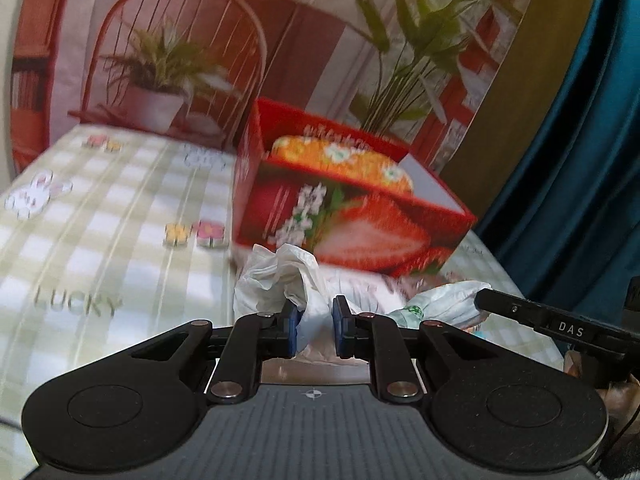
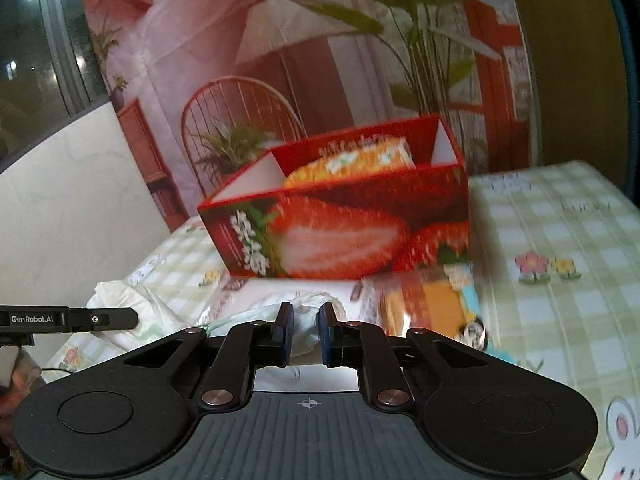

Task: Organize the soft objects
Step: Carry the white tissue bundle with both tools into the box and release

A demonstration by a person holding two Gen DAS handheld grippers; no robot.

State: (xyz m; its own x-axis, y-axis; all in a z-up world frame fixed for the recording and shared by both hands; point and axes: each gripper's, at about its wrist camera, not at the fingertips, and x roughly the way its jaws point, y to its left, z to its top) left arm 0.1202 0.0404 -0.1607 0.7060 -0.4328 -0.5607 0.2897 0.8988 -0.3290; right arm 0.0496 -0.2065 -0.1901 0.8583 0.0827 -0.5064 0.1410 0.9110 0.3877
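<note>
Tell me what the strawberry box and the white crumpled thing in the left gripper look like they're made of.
The strawberry box looks like glossy printed cardboard: flat stiff walls, sharp corners, plain white inside. The white crumpled thing between the left gripper pads looks like thin plastic film, probably a bag: fine wrinkles, slightly translucent. Blur leaves that open.

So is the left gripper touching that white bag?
Touching. The left wrist view shows the white bag pinched between the left gripper's blue pads.

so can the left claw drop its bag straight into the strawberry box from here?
Probably yes. The left claw grips a crumpled white plastic bag, and the red strawberry box sits just ahead, top open. Nothing stands between them; it only needs to lift over the front wall.
</note>
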